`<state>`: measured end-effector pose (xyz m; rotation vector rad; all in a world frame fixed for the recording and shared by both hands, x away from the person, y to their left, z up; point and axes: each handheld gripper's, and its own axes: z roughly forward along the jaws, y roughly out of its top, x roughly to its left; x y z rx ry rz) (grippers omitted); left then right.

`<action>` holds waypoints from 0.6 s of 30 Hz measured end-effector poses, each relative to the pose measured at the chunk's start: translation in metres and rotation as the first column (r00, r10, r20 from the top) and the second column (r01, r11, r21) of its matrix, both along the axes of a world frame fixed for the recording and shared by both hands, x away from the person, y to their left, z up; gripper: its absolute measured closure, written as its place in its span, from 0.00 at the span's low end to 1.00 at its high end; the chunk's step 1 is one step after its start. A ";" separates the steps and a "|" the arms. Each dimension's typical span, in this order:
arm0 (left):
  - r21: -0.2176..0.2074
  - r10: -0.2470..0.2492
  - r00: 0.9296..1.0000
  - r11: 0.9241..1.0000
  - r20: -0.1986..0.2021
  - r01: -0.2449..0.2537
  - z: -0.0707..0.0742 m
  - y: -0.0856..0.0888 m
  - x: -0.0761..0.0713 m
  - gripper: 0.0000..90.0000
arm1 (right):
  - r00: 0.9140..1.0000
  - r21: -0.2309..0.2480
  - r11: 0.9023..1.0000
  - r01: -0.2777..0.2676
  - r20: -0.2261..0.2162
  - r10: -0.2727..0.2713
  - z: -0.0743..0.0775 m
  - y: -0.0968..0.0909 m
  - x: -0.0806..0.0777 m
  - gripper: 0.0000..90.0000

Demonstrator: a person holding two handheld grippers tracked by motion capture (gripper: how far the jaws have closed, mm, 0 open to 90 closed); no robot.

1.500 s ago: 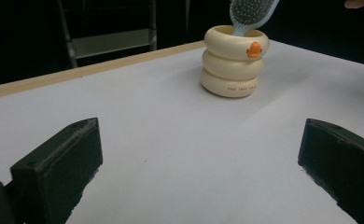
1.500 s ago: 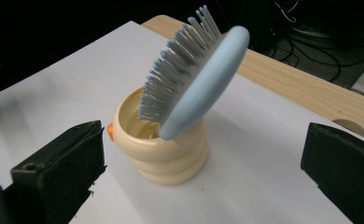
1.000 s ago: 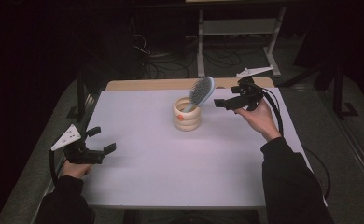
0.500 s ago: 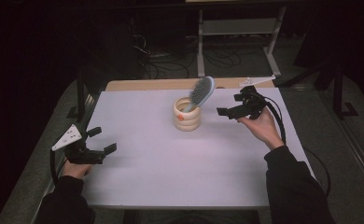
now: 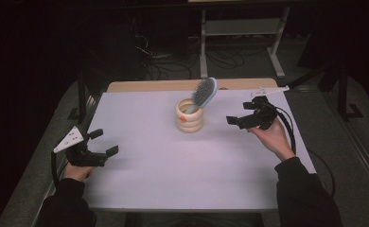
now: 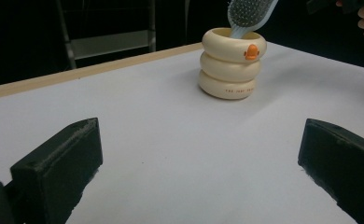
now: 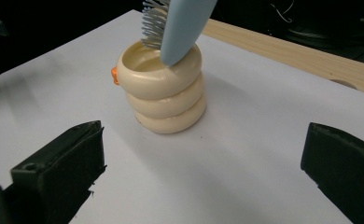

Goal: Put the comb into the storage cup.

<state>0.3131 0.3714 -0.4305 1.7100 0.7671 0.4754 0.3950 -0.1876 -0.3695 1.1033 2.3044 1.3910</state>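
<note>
A cream ringed cup (image 5: pixel 190 117) (image 6: pixel 230 63) (image 7: pixel 164 91) with an orange mark stands at the middle back of the white table (image 5: pixel 173 170). A light blue hairbrush (image 5: pixel 203 93) (image 6: pixel 249 11) (image 7: pixel 178 23) stands handle-down in it, leaning right, bristles toward me. My right gripper (image 5: pixel 237 120) hovers open a little to the right of the cup, jaws pointing at it, nothing between them. My left gripper (image 5: pixel 103 143) rests open near the table's left front edge, far from the cup.
A wooden strip (image 5: pixel 173 85) runs along the table's far edge. Behind it stand a metal frame (image 5: pixel 239 28) and floor cables (image 5: pixel 173 61). White tabletop stretches between the two grippers.
My right gripper has drawn back from the cup and sunk lower toward the table, now open and apart from the brush. The left gripper has not moved.
</note>
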 end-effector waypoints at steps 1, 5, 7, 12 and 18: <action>0.002 0.000 1.000 1.000 0.000 0.000 0.000 0.000 0.000 0.00 | 1.000 0.003 1.000 0.001 0.000 -0.001 -0.002 -0.002 -0.001 0.00; -0.001 0.001 1.000 1.000 0.001 -0.001 0.000 0.000 0.000 0.00 | 1.000 0.003 1.000 0.012 -0.009 -0.012 -0.007 -0.009 -0.004 0.00; 0.002 0.002 1.000 1.000 0.000 -0.002 0.000 0.001 0.000 0.00 | 1.000 0.004 1.000 0.015 -0.005 -0.015 -0.009 -0.012 -0.007 0.00; 0.002 0.004 1.000 1.000 -0.005 -0.004 -0.001 0.001 0.000 0.00 | 1.000 0.003 1.000 0.017 -0.004 -0.017 -0.014 -0.016 -0.013 0.00; 0.000 0.007 1.000 1.000 -0.007 -0.007 -0.001 0.001 0.000 0.00 | 1.000 -0.003 1.000 0.017 0.008 -0.017 -0.019 -0.022 -0.023 0.00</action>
